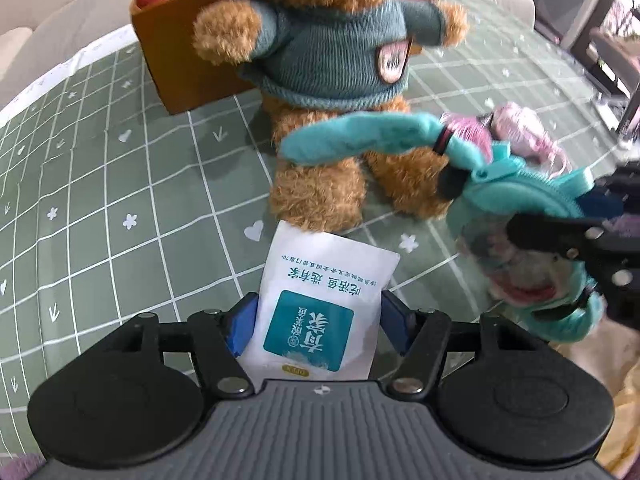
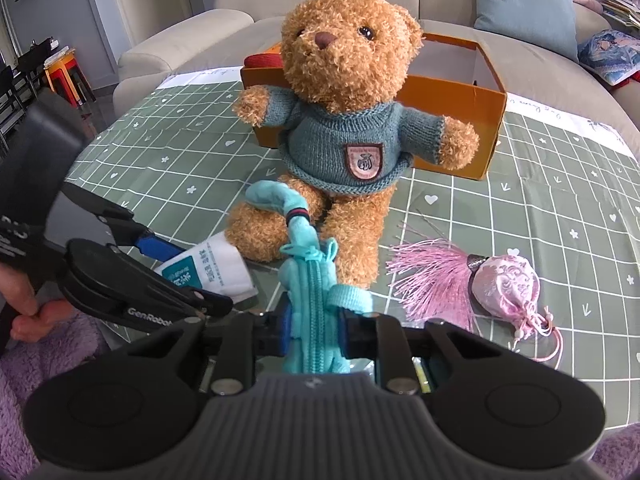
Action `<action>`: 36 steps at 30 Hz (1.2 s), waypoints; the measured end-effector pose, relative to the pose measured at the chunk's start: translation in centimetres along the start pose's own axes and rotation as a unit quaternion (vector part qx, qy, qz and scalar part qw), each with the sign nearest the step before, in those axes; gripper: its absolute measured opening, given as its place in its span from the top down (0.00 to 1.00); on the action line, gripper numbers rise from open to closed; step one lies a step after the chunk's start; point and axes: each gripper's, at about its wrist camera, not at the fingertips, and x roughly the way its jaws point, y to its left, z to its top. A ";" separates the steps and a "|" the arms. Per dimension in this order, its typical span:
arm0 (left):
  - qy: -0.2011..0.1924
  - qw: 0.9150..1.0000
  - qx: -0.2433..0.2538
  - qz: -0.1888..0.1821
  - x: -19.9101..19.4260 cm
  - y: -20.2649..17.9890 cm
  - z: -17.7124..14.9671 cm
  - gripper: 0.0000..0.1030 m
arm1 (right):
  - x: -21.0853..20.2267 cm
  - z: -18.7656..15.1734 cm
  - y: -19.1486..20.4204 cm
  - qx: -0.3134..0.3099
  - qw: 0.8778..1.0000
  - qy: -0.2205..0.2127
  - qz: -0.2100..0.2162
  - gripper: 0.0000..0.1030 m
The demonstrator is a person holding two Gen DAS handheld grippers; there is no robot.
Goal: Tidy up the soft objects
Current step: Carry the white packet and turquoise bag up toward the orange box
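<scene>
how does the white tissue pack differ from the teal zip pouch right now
The white tissue pack is flat, rectangular and printed with teal text; the teal zip pouch is plush, rounded, with a zipper and a long ear-like strap. The pack sits between the left hand-held gripper fingers; the pouch is pinched in the right hand-held gripper. Both are in front of the teddy bear.

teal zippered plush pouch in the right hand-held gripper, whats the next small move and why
Probably carry the teal zippered plush pouch up over the brown teddy bear in a blue knit sweater toward the open orange cardboard box. The right hand-held gripper is already shut on it, the box behind the bear has visible room, and the bear sits directly in the way, so lifting first seems sensible.
</scene>
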 end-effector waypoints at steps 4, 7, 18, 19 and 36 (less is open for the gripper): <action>-0.020 0.999 -0.025 -0.020 -2.2 -0.5 -0.2 0.28 | -1.0 0.0 0.1 -0.002 1.000 -0.006 0.000 0.83; -0.038 0.999 -0.023 -0.015 -3.9 -1.4 -0.3 0.28 | -2.0 0.0 0.1 0.001 1.000 -0.008 0.004 0.83; -0.112 0.992 -0.054 -0.025 -10.5 -3.0 0.2 0.28 | -7.4 0.6 -0.2 0.011 0.999 -0.054 -0.001 0.83; -0.118 0.991 -0.054 -0.026 -11.0 -3.2 0.3 0.28 | -7.9 0.8 -0.2 0.010 0.998 -0.059 -0.002 0.83; -0.204 0.977 -0.061 -0.014 -16.9 -2.6 6.0 0.28 | -12.4 6.7 -0.7 -0.014 0.989 -0.143 -0.024 0.83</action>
